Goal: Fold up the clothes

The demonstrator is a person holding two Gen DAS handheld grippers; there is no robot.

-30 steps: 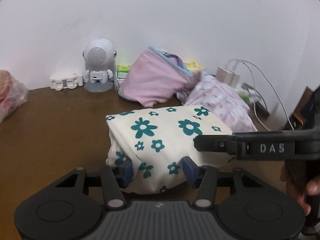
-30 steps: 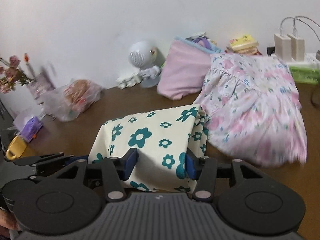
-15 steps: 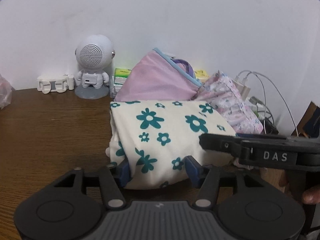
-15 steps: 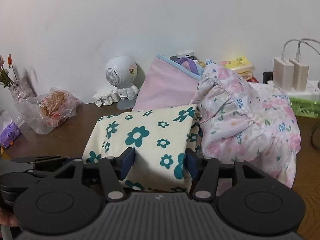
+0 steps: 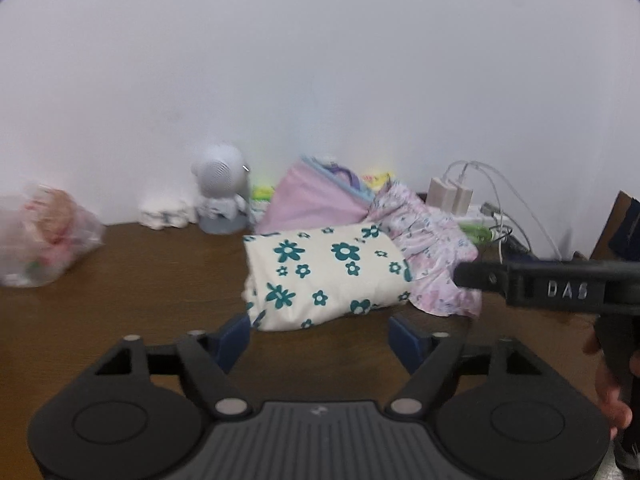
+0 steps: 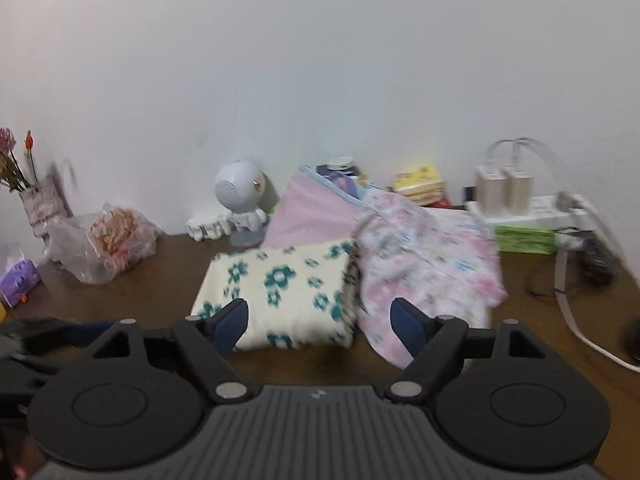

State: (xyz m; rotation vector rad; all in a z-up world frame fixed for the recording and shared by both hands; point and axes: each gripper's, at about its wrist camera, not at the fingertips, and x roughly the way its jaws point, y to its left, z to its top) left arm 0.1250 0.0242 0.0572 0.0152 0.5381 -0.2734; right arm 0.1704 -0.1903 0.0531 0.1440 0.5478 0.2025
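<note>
Folded garment, cream with teal flowers (image 5: 326, 276): lies as a compact rectangular bundle on the brown wooden surface (image 5: 132, 280), near the back, free of both claws. Its right edge touches a crumpled pink floral garment (image 6: 428, 256), which spreads toward the right. Behind both, a pink cloth with blue trim (image 6: 312, 216) leans toward the wall. Left claw (image 5: 320, 338): blue-padded fingers spread apart, holding nothing, just short of the folded bundle's near edge. Right claw (image 6: 320, 320): fingers likewise spread and empty; the left fingertip overlaps the bundle's near corner in view, the right one overlaps the pink floral hem, contact not determinable. Other items: white round-headed robot figure (image 6: 240, 204) by the wall, left of the pink cloth; clear plastic bag with contents (image 6: 108, 240) further left; flowers in a vase (image 6: 24, 184) at far left; two white chargers on a power strip (image 6: 504, 192) with cables at right; stacked yellow packets (image 6: 418, 184) behind the garments.
</note>
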